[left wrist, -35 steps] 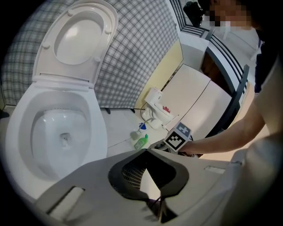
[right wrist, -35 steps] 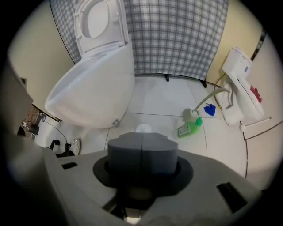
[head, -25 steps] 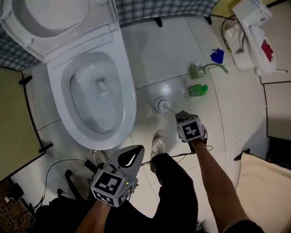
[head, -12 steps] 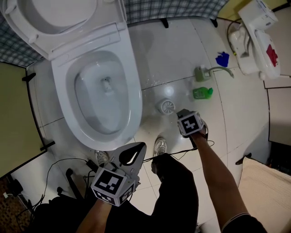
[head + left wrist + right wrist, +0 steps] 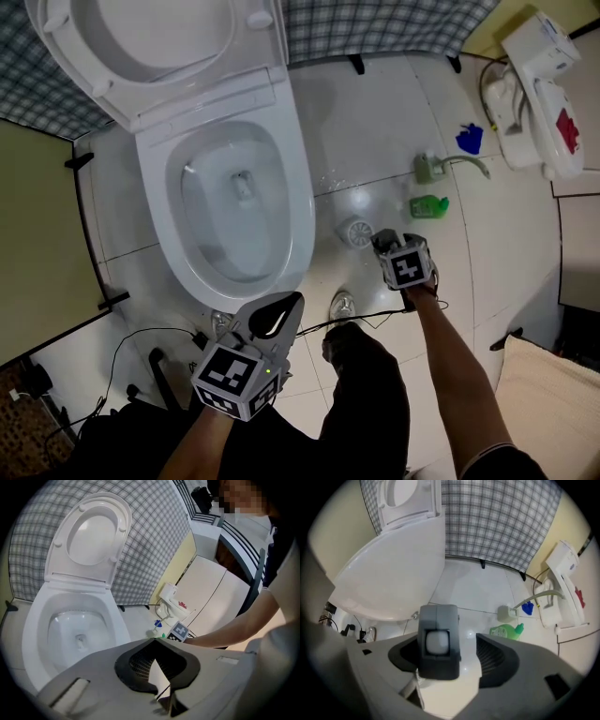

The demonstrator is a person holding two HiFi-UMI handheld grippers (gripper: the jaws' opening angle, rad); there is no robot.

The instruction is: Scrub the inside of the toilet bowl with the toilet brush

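**Near to far.** At six o'clock in the head view, the left gripper [image 5: 292,302] hangs above the person's dark trousers. Its jaws meet tip to tip, with nothing between them.

At about four o'clock from the bowl, the right gripper [image 5: 384,244] points steeply down over the toilet brush [image 5: 359,232]. The brush stands upright on the floor tiles near the bowl's foot. In the right gripper view, the brush's grey handle top [image 5: 438,641] sits between the jaws. These have just been opening and now stand wide, with one pad well clear of the handle, so we read no grip.

At two o'clock from the brush lies a green bottle [image 5: 428,205].

Farther off, at ten o'clock from the brush, the toilet bowl [image 5: 305,220] lies open with water at its bottom and no tool inside. Its seat lid [image 5: 159,37] is raised at twelve o'clock.

**Progress.** We judge that no scrubbing is under way, since the brush is parked outside the bowl and released. Whether the bowl has already been scrubbed we cannot tell, as its surface gives no clear sign.
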